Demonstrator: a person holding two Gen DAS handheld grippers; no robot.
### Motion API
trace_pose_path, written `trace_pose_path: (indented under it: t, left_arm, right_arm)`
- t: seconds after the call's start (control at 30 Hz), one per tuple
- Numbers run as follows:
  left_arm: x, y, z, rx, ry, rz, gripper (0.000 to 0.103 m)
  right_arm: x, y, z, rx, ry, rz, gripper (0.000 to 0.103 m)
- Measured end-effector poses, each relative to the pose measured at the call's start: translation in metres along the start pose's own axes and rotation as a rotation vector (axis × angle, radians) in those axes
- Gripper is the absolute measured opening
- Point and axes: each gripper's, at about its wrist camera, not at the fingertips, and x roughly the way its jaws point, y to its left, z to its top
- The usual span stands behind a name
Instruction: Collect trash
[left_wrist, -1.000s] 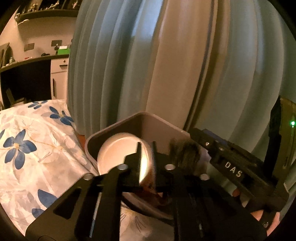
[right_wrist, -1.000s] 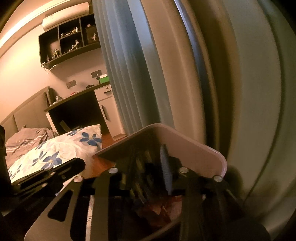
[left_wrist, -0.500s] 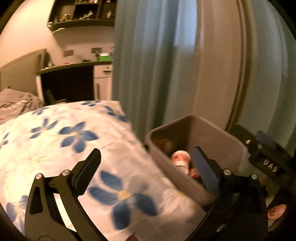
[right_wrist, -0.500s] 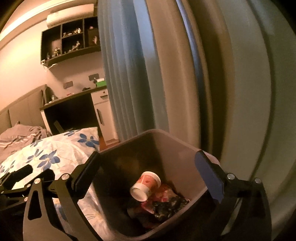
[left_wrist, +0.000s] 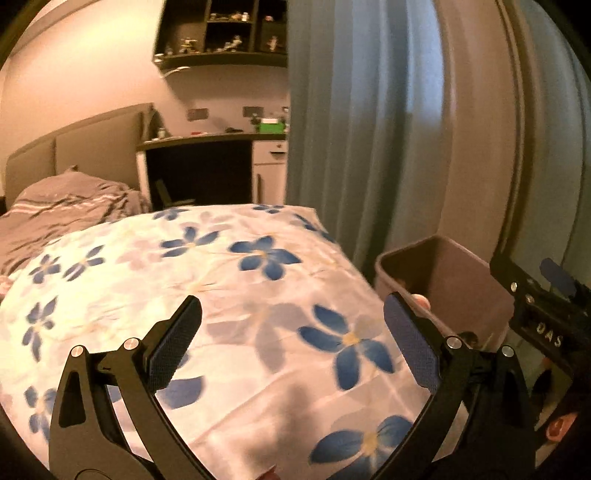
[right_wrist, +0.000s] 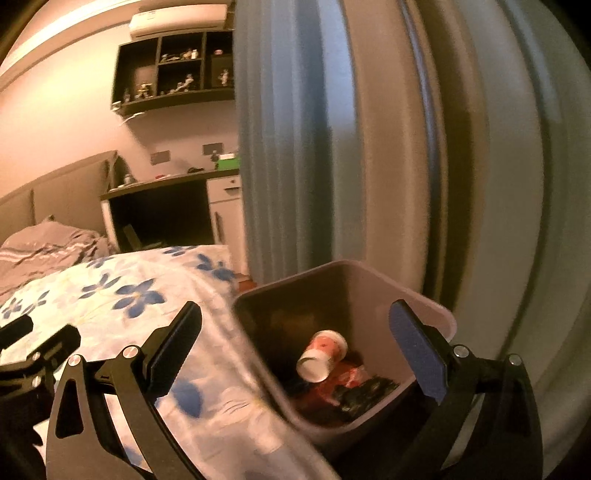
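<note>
Showing both claws spread wide and empty, right claw (right_wrist: 295, 339) view looks into the trash bin (right_wrist: 424, 295) holding a paper cup (right_wrist: 321, 354) and wrappers (right_wrist: 354, 384), while left claw (left_wrist: 291, 332) view faces the floral bedspread (left_wrist: 221, 277).

A blue-flowered quilt (left_wrist: 258, 314) covers the bed, grey bedding (left_wrist: 62, 210) behind.
</note>
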Motion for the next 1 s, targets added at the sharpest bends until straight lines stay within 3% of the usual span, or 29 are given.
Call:
trace_pose_path:
  t: [0.53, 1.0]
  left_arm:
    - [-0.072, 0.063, -0.016, -0.077, -0.075, 0.130, 0.097]
    - [-0.087, 0.075, -0.022, -0.103, -0.086, 0.133, 0.097]
  right_arm:
    - [-0.066, 0.058, -0.005, -0.041, -0.040, 0.075, 0.097]
    - [-0.081, 0.074, -0.003, -0.067, -0.066, 0.102, 0.097]
